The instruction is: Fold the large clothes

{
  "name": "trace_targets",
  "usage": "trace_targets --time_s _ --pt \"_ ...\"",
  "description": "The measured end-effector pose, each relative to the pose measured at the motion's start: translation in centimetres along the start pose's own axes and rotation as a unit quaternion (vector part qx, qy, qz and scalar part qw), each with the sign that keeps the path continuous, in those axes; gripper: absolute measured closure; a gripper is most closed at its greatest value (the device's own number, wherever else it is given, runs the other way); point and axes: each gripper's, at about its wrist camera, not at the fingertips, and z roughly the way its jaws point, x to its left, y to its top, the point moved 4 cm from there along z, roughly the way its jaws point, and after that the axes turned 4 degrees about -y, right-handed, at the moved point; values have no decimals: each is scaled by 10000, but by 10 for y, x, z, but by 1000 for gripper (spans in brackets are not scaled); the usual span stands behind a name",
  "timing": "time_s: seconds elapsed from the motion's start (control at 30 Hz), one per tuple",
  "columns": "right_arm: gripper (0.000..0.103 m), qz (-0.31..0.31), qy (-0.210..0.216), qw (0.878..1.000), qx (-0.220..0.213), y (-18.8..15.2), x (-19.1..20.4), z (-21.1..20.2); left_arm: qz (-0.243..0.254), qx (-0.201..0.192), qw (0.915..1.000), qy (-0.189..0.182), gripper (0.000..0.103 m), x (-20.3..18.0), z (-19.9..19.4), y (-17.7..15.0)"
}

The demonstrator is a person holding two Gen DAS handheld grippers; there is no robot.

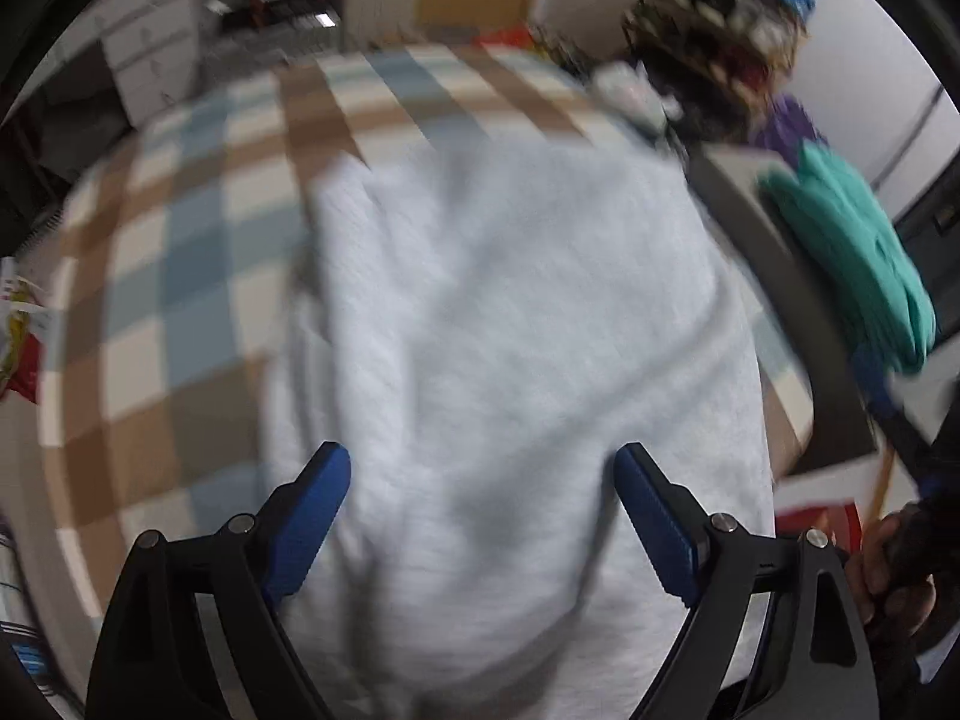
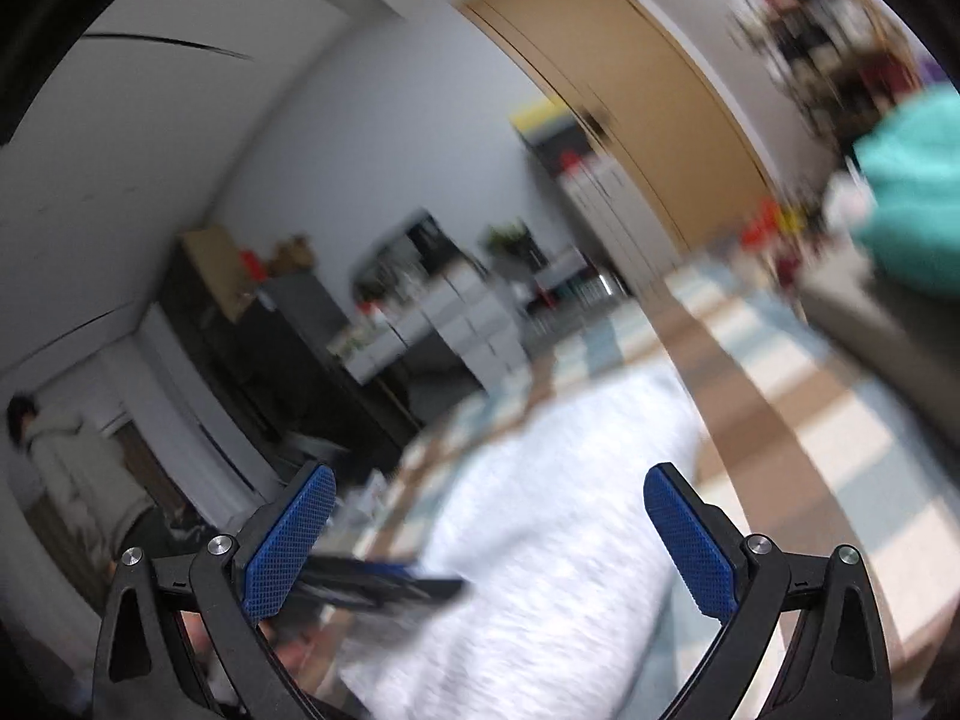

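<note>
A large light grey garment [image 1: 510, 330] lies partly folded on a checked blue, brown and cream cloth [image 1: 180, 276]. My left gripper [image 1: 483, 462] is open and empty, hovering over the garment's near part. In the right wrist view the same garment [image 2: 540, 540] lies on the checked cloth [image 2: 810, 450] below. My right gripper [image 2: 489, 486] is open and empty, raised above the garment and tilted toward the room. Both views are blurred by motion.
A teal garment [image 1: 858, 264] lies at the right on a grey surface; it also shows in the right wrist view [image 2: 912, 204]. A cluttered pile [image 1: 720, 18] stands at the back right. White drawers [image 1: 156, 54], a wooden door [image 2: 630, 90] and a person [image 2: 66, 468] are around.
</note>
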Motion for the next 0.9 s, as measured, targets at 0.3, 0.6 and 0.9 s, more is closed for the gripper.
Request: trace_targets --time_s 0.3,0.6,0.9 --pt "0 926 -804 9717 2020 -25 -59 71 -1350 1070 9820 -772 16 81 53 1" --pt "10 876 -397 9484 3021 -57 -51 103 -1155 1359 9678 -1774 16 79 76 -9" --pt "22 1108 -277 9496 2918 -52 -59 96 -1135 1305 9619 -2119 54 64 68 -14"
